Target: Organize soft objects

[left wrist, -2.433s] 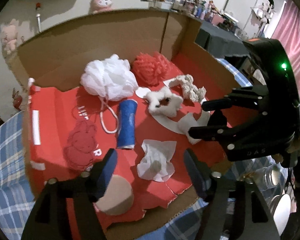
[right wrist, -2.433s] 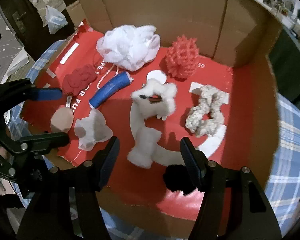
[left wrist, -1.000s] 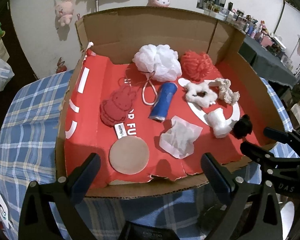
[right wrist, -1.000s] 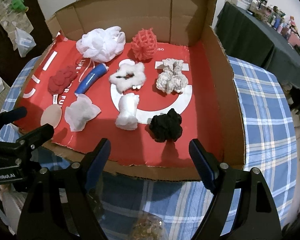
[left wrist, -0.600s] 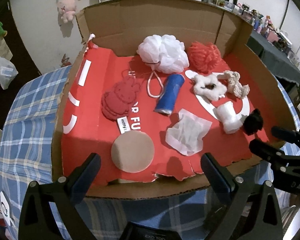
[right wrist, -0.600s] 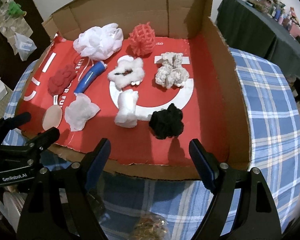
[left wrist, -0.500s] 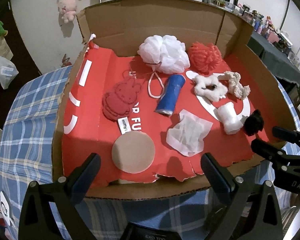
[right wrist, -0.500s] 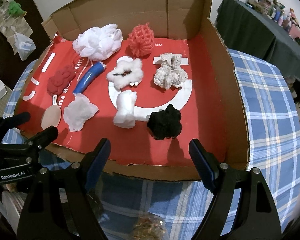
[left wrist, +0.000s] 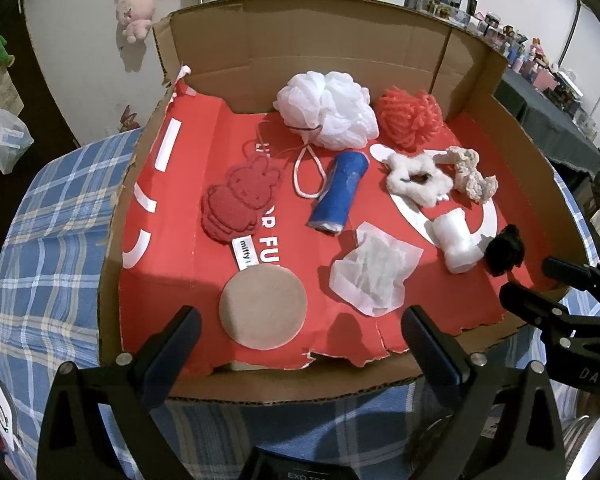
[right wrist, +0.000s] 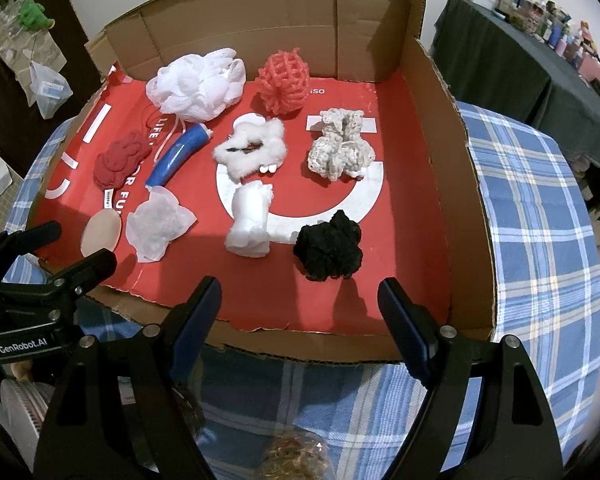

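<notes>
A shallow cardboard box (left wrist: 308, 44) (right wrist: 452, 184) with a red floor holds several soft things: a white mesh puff (left wrist: 328, 108) (right wrist: 196, 84), a red mesh puff (left wrist: 412, 120) (right wrist: 284, 80), a blue roll (left wrist: 340, 192) (right wrist: 178, 156), a red bunny sponge (left wrist: 236, 204) (right wrist: 120, 160), a tan round pad (left wrist: 262, 314) (right wrist: 100, 232), a crumpled white tissue (left wrist: 372, 270) (right wrist: 156, 224), a white fluffy scrunchie (left wrist: 416, 180) (right wrist: 252, 148), a beige knit scrunchie (left wrist: 472, 176) (right wrist: 340, 148), a white wad (left wrist: 456, 244) (right wrist: 252, 220) and a black scrunchie (left wrist: 506, 250) (right wrist: 328, 246). My left gripper (left wrist: 296, 332) and right gripper (right wrist: 300, 308) are open and empty, in front of the box's near edge.
The box sits on a blue plaid tablecloth (left wrist: 48, 260) (right wrist: 540, 240). Plush toys (left wrist: 136, 16) hang on the far wall. A dark-covered table (right wrist: 500, 52) with small items stands at the back right.
Both grippers have pulled back out of the box and opened wide. The black scrunchie now lies free on the red floor. In the last half second almost nothing moved.
</notes>
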The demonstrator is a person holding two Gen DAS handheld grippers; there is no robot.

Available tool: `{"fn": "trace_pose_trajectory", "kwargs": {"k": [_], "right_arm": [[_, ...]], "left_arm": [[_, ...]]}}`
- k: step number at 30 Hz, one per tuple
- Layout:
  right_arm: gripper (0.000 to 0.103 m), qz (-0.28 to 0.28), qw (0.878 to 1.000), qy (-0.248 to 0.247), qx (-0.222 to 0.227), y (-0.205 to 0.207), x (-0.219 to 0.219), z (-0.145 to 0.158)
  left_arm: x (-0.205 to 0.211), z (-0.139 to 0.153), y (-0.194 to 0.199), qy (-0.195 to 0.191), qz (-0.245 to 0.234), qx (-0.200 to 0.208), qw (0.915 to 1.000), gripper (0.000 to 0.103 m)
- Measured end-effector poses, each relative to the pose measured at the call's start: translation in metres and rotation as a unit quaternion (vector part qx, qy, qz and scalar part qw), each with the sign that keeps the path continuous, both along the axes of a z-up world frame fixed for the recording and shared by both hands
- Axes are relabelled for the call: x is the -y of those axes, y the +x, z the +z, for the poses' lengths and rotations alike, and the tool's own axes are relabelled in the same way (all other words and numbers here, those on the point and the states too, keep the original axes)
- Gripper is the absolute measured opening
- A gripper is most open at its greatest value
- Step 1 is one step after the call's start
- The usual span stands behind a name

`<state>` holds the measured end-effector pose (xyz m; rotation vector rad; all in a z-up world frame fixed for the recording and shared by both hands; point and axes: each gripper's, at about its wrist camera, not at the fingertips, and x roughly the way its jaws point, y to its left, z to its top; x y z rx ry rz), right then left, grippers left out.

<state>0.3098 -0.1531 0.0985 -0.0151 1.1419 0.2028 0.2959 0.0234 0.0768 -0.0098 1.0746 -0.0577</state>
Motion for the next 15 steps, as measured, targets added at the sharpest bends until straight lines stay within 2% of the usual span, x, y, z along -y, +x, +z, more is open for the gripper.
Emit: {"fn": "trace_pose_trajectory", "kwargs": {"k": [15], "right_arm": [[0.080, -0.001, 1.000, -0.003, 0.003, -0.0003, 0.0015, 0.0012]], "left_arm": [[0.0025, -0.0003, -0.0014, 0.008, -0.004, 0.002, 1.0000, 0.102]]}}
